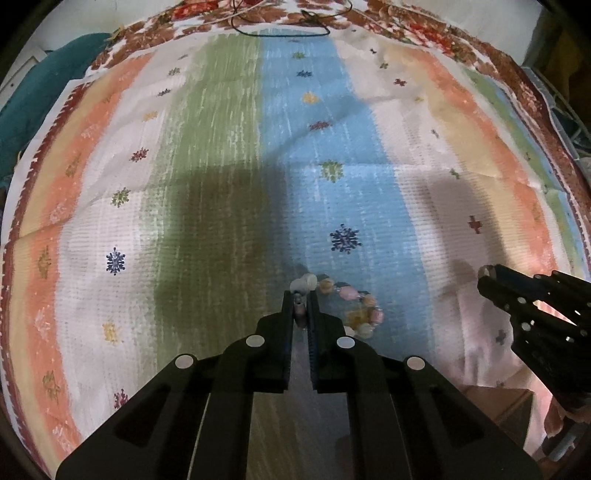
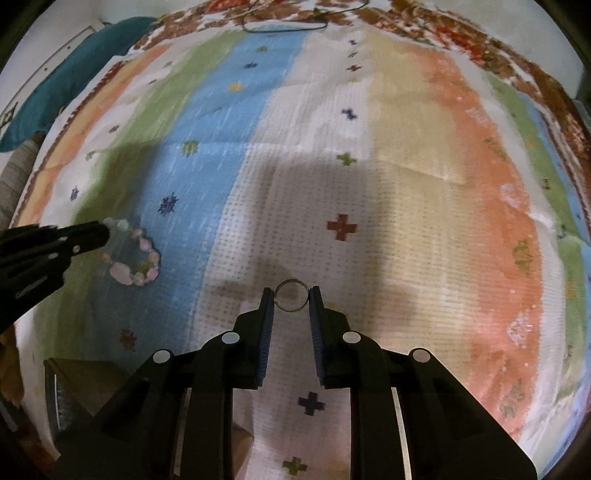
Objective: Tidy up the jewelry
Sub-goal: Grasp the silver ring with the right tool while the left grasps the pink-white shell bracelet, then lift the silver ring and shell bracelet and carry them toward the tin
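Nearest your lens sat your left gripper [image 1: 301, 299], its black fingers drawn tight together and clenched on one end of the bead bracelet [image 1: 347, 302]. The rest of the bracelet (pale pink, cream and white beads) trailed off to the right of the fingertips, over the blue stripe of the cloth [image 1: 207, 166]. From your other camera the same bracelet [image 2: 135, 254] hung in a loop just off the tip of that left gripper [image 2: 105, 230], above where the green and blue stripes meet.

Your right gripper [image 2: 291, 293] pointed steeply down at the white stripe, and its two jaws were pressed against either side of a thin metal ring [image 2: 291, 294], grasping it at the very tips. A red cross printed on the cloth lay just beyond the ring. In your left view the right gripper [image 1: 487, 275] came in from the right edge, well apart from the bracelet.

A dark cord [image 1: 280, 27] lay at the far edge of the cloth.
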Available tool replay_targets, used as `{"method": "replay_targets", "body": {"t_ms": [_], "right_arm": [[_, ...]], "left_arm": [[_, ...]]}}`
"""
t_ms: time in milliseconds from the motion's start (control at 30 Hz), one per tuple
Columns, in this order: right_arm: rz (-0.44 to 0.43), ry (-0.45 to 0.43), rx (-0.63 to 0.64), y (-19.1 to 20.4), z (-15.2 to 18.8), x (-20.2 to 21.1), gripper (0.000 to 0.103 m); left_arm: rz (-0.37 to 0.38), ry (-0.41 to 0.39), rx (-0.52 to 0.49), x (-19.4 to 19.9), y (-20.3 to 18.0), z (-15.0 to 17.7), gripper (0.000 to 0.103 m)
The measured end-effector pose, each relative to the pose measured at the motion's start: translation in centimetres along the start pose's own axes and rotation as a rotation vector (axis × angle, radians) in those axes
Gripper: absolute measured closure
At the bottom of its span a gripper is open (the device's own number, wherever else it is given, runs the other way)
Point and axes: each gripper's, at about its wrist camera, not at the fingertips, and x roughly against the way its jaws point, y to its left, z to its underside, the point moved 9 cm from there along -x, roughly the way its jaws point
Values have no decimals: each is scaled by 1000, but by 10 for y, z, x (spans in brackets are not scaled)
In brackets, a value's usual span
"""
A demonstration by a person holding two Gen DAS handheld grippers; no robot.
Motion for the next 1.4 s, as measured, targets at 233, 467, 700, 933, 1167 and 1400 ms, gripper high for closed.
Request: {"method": "replay_targets", "body": {"t_ms": [233,467,700,933,1167,1400], "right_arm": [[-12,-21,-4,4,4,15,83],[-3,-61,12,9,1,33,83],[35,-70,-16,4,5,42,83],[18,-89,-40,4,8,53,83],[15,-108,-48,6,12,65,83],[24,-136,-37,11,12,77,83]], "left_arm": [[10,-32,-7,16,-14,-2,96],[-27,-56,-57,25,-25,-2,96],[-17,-87,-50,40,-30,-4,96],[-5,-115,-33,56,-33,-3,96],[15,-143,-31,73,-37,-2,96],[14,-164,-47,87,-41,6,96]]}}
